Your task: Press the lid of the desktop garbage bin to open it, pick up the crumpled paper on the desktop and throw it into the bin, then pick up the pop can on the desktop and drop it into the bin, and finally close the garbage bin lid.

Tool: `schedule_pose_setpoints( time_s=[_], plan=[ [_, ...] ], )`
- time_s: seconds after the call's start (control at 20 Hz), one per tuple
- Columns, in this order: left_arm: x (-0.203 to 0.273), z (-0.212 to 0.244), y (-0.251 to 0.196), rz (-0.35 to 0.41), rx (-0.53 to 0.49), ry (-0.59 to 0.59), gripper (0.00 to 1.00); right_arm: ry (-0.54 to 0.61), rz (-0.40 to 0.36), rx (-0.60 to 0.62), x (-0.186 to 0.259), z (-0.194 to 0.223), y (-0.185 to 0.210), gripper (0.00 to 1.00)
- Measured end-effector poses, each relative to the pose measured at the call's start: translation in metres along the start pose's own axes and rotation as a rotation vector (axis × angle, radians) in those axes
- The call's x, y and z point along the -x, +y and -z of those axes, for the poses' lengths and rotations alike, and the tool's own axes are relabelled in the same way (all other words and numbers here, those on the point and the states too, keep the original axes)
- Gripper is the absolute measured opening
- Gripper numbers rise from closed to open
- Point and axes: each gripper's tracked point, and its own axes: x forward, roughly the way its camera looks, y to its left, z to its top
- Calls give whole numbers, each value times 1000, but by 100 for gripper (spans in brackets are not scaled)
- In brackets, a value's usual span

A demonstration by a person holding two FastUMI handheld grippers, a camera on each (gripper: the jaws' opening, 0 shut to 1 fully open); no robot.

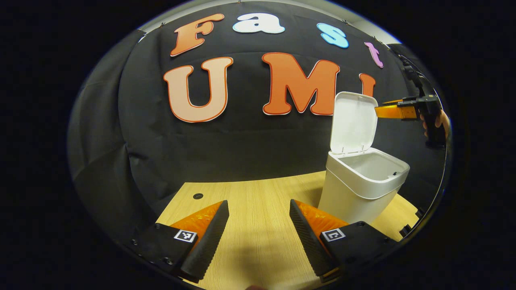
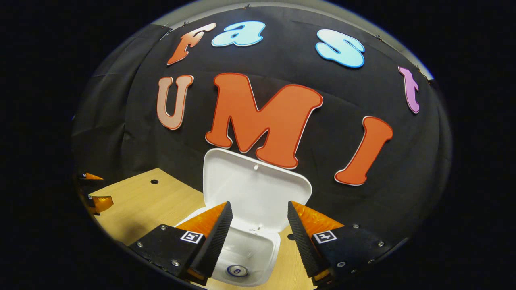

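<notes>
In the right gripper view, the right claw (image 2: 258,225) gapes wide and empty at lower centre, above the white garbage bin (image 2: 258,251), whose lid (image 2: 256,189) stands raised. The pop can (image 2: 238,270) lies at the bin's bottom. In the left gripper view, the left claw (image 1: 258,225) is wide too, holding nothing, low over the wooden tabletop (image 1: 258,193), the bin at right.

No readable text or number shows; the hand-held gripper (image 1: 259,209) fingers carry only small square coded markers (image 1: 185,236).
</notes>
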Motion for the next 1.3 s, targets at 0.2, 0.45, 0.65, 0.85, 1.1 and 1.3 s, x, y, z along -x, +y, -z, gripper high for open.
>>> schedule_pose_setpoints(
  time_s=[0.2,0.45,0.65,0.85,1.1,1.3],
  plan=[
    [2,3,7,-21,20,1,96,-59,-12,3,-12,-37,2,84],
    [6,7,14,-45,49,3,96,-109,22,36,-31,-71,-4,84],
    [7,19,18,-57,82,26,96,-80,56,-2,-53,-69,-10,83],
    [7,21,25,-73,76,30,96,-41,47,-38,-62,-61,-9,83],
    [5,18,22,-46,76,35,94,-11,-8,-99,-47,-53,7,82],
    [6,12,16,-17,54,22,94,16,-31,-130,-30,-41,18,82]
  ],
)
